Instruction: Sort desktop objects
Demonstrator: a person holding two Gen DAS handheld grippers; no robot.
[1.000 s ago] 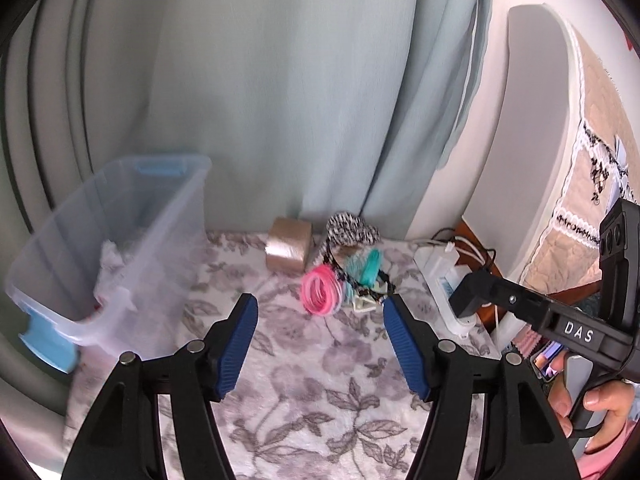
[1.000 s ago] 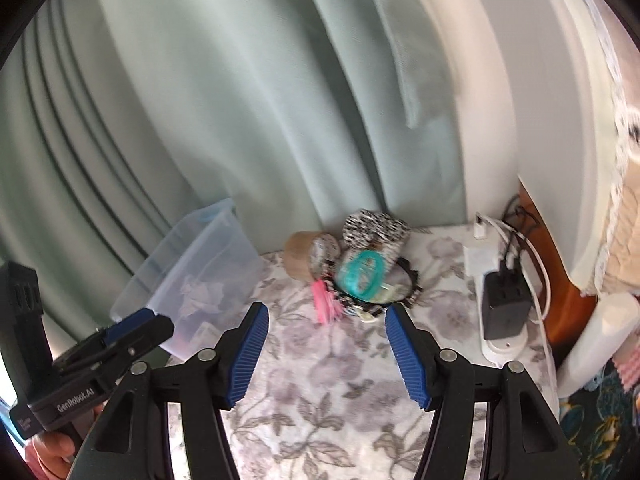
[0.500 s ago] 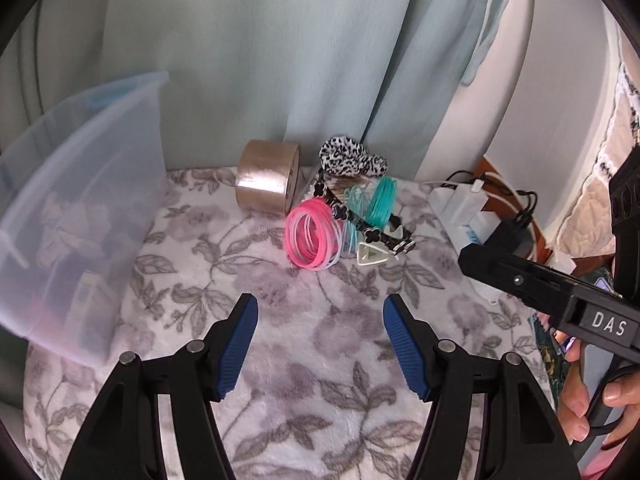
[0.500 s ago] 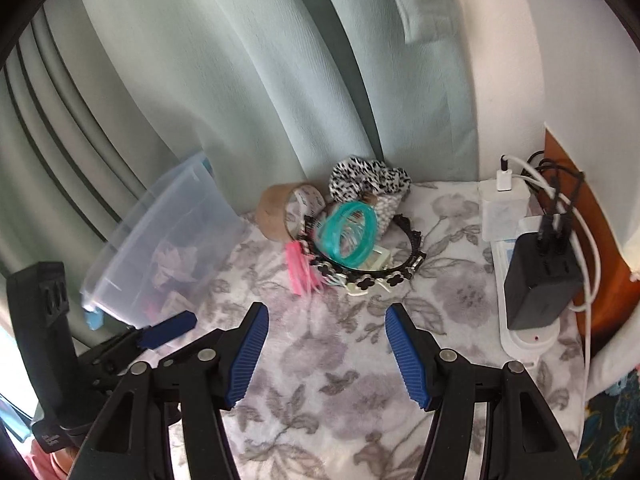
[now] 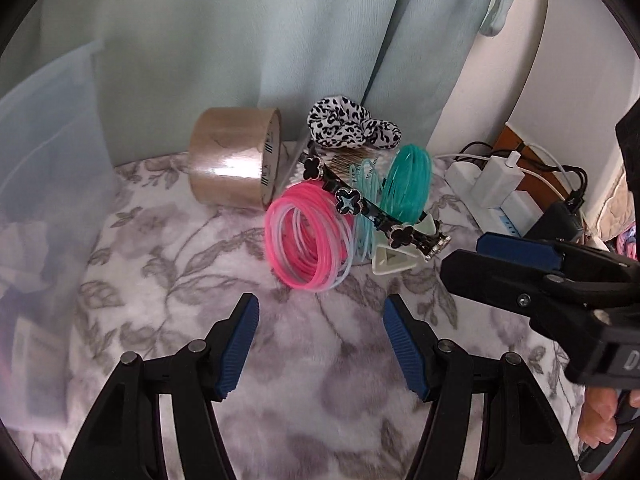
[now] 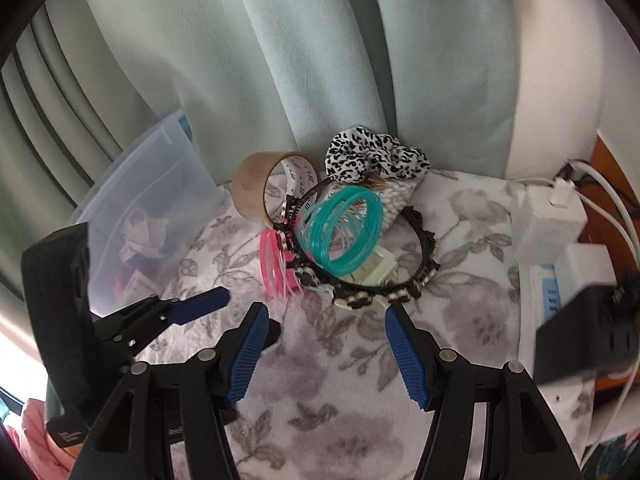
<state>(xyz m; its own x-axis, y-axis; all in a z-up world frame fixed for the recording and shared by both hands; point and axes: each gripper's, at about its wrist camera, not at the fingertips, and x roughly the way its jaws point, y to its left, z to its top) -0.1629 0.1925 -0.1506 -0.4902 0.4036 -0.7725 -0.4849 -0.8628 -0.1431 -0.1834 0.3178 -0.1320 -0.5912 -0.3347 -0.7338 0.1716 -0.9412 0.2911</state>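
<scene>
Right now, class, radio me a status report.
Left gripper closing, empty; right gripper open, empty. Pink bands untouched. Headband lies across pile.

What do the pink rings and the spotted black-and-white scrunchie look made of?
Pink rings: thin translucent glossy loops, probably soft plastic or silicone, light passing through. Black-and-white scrunchie: matte gathered fabric with soft folds, likely elasticated cloth.

Glossy brown tape roll [image 5: 234,162] on fuzzy floral cloth [image 5: 208,272]
</scene>
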